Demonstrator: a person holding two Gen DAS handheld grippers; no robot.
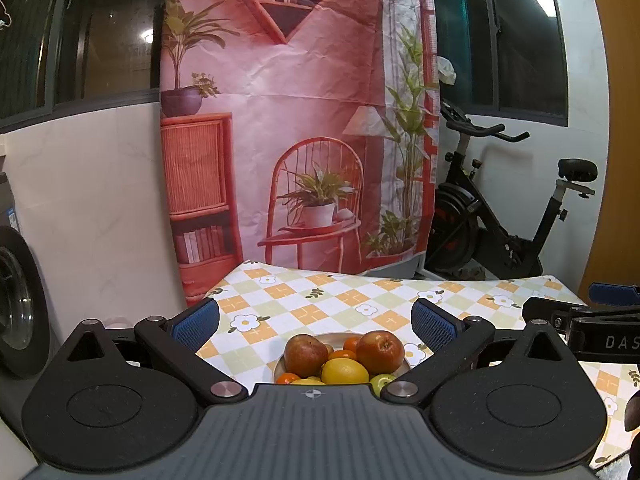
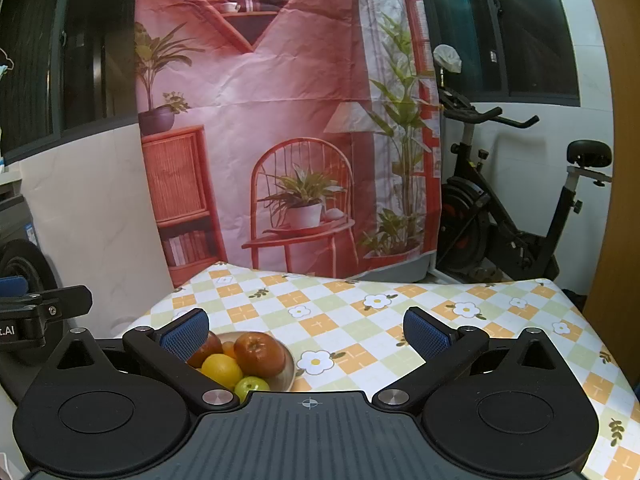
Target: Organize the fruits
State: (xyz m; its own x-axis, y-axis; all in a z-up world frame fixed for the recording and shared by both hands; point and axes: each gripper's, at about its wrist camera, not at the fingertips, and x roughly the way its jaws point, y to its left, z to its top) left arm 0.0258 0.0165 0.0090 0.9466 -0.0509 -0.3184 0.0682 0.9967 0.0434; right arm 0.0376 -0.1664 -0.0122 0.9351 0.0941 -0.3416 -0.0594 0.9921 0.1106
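Both the left gripper (image 1: 314,326) and right gripper (image 2: 306,330) hover with jaws released, grasping nothing. A bowl (image 2: 289,364) of fruit (image 1: 344,371) sits on the worktop (image 2: 360,320) just ahead.

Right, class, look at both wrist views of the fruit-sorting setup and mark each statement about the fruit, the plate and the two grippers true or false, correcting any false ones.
1. All the fruit sits piled on one plate. True.
2. The left gripper is shut on a red apple. False: its fingers are spread wide, hold nothing and sit clear of the pile.
3. A yellow lemon lies at the front of the pile between two red apples. True.
4. The right gripper is centred over the plate. False: the plate is off by its left finger.
5. The tablecloth is plain white. False: it is checked, with flowers.
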